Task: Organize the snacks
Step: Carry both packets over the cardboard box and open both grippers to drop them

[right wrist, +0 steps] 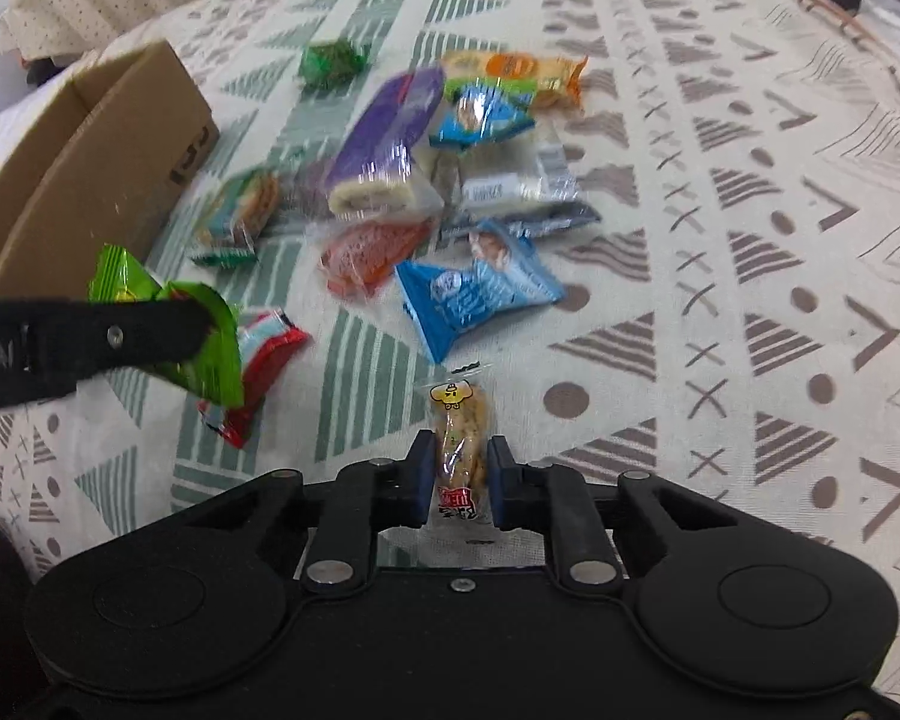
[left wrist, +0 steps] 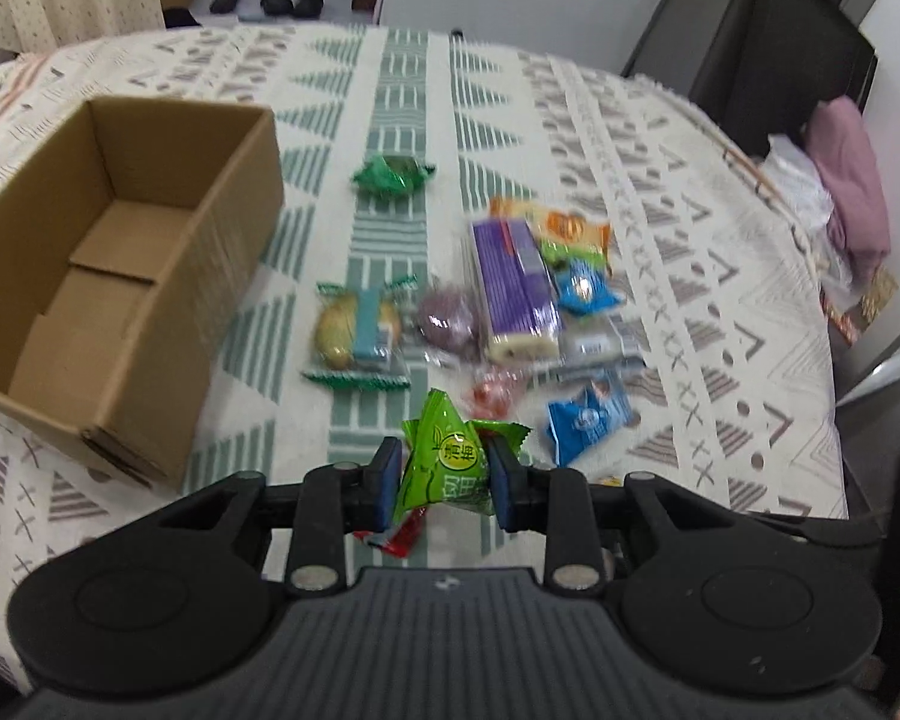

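The left gripper (left wrist: 444,483) has its blue-padded fingers (left wrist: 388,480) pressed shut on a bright green crinkly foil snack packet (left wrist: 444,462), held clear of the patterned green-and-cream cloth (left wrist: 660,138) that covers the worktop. The open brown cardboard box (left wrist: 108,276) fills the left and upper left of the left wrist view, its mouth facing up and its floor bare where it shows. It lies to the left of the fingers and a little beyond them, with its long side running away into the frame, so the carry looks like a swing left across the box's near right wall.

The right gripper (right wrist: 457,474) is pinched shut on a small clear-wrapped golden-brown biscuit packet (right wrist: 459,432), whose long axis runs straight ahead between the fingers. In the right wrist view the box sits at the far upper left, beyond the left gripper, so the left hand is plainly the nearer one and would probably drop first. The loose pile of snacks (right wrist: 438,168) lies mid-frame.
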Demonstrator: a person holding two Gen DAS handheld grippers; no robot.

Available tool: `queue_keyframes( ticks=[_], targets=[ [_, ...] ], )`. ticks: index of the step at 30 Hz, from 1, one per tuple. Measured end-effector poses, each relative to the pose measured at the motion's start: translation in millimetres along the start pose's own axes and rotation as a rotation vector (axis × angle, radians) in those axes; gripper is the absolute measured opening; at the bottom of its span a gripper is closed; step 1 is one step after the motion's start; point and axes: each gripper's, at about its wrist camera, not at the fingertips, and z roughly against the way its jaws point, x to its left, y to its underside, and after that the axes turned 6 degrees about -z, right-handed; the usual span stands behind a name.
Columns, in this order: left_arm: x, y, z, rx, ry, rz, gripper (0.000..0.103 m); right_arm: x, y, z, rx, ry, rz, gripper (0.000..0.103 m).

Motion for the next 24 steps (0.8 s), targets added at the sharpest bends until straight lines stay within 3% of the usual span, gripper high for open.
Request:
queue_keyframes(
  ticks=[15, 24],
  targets=[
    [34, -25, 52, -0.181, 0.028, 0.012, 0.030, 34, -22, 73, -0.242, 0.033, -0.017, 0.018],
    [79, -40, 80, -0.274, 0.002, 0.062, 0.030, 69, -33, 95, -0.320, 0.036, 0.012, 0.018]
  ],
)
